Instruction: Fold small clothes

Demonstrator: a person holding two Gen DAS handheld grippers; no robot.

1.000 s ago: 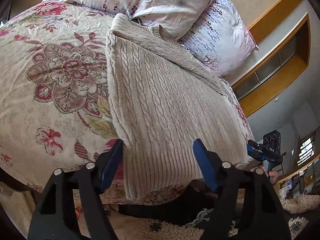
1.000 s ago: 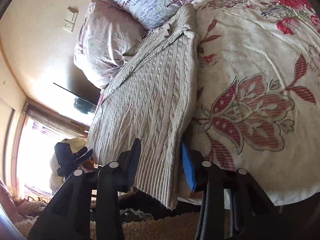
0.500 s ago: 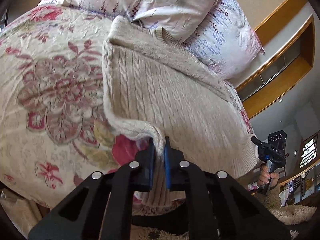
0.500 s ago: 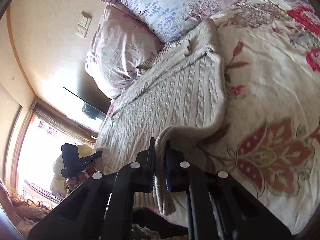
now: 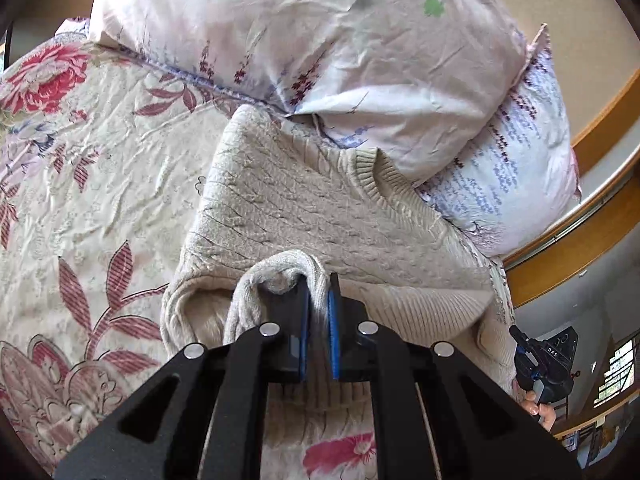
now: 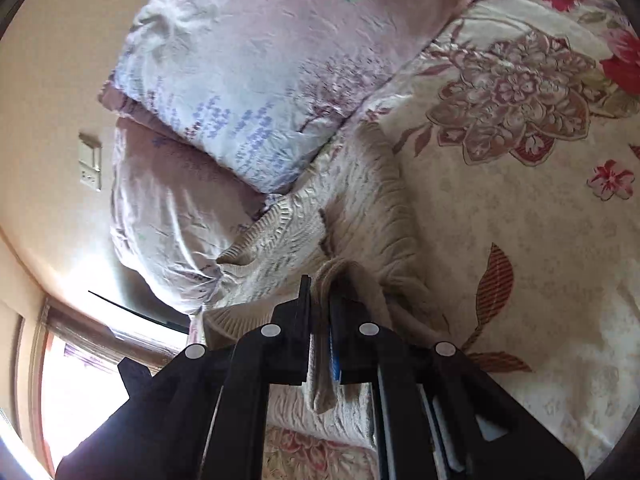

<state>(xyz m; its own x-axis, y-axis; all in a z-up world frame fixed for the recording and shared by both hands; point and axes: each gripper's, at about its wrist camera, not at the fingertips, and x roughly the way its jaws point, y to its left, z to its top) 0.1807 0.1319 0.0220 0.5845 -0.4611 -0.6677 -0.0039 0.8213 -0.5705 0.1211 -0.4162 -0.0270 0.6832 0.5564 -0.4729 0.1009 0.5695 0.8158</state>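
Observation:
A cream cable-knit sweater (image 5: 320, 208) lies on a floral bedspread (image 5: 100, 184), its collar toward the pillows. My left gripper (image 5: 319, 292) is shut on the sweater's ribbed bottom hem and holds it lifted over the sweater's body, near the collar. My right gripper (image 6: 320, 300) is shut on the other corner of the hem of the same sweater (image 6: 360, 200) and holds it folded up toward the collar too. The hem hangs down between each pair of jaws.
Two floral pillows (image 5: 320, 40) lie at the head of the bed, just beyond the collar; they also show in the right wrist view (image 6: 248, 72). A wooden shelf (image 5: 580, 248) runs along the wall at right. A bright window (image 6: 80, 380) is at lower left.
Both grippers closed on the sweater's bottom hem, then carried it up and forward over the body toward the collar and pillows. The sweater is now folded roughly in half.

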